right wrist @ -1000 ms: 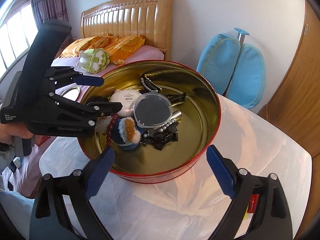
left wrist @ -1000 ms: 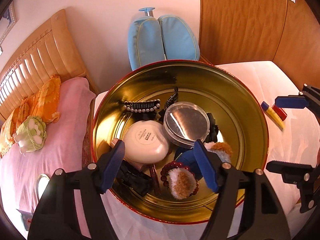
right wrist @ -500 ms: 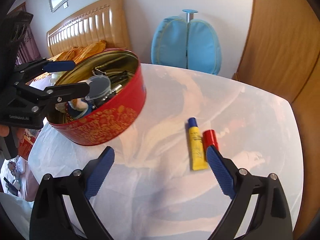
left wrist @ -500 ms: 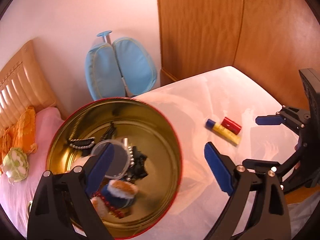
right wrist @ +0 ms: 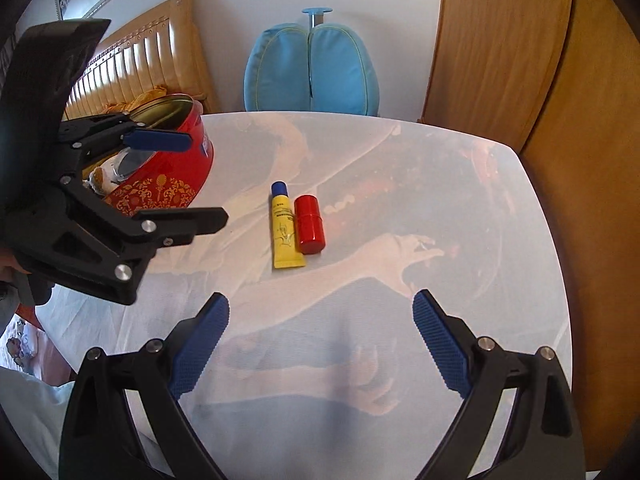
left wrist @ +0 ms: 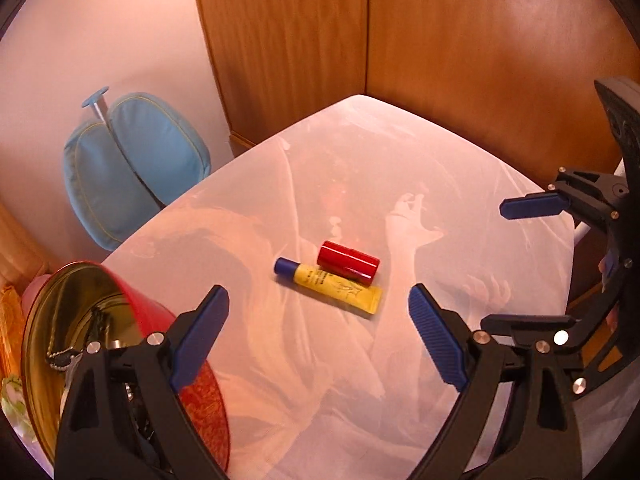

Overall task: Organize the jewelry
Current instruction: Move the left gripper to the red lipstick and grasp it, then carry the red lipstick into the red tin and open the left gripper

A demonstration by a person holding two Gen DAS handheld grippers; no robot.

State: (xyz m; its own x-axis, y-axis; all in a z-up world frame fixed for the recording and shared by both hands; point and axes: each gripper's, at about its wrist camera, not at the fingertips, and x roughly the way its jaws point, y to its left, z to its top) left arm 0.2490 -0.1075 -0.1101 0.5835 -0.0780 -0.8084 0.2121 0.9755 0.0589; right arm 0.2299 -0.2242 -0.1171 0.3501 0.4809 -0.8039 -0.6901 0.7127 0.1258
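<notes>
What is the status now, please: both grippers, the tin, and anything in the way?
Left gripper open, empty. Right gripper open, empty. Red tin at table edge, still full. Yellow tube and red cylinder lie touching, mid-table.

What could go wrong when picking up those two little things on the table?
The red cylinder lies on its side touching the yellow tube, so closing on one may nudge the other, and the cylinder could roll. The tin stands near the table edge beside the left gripper; a swing could bump it.
</notes>
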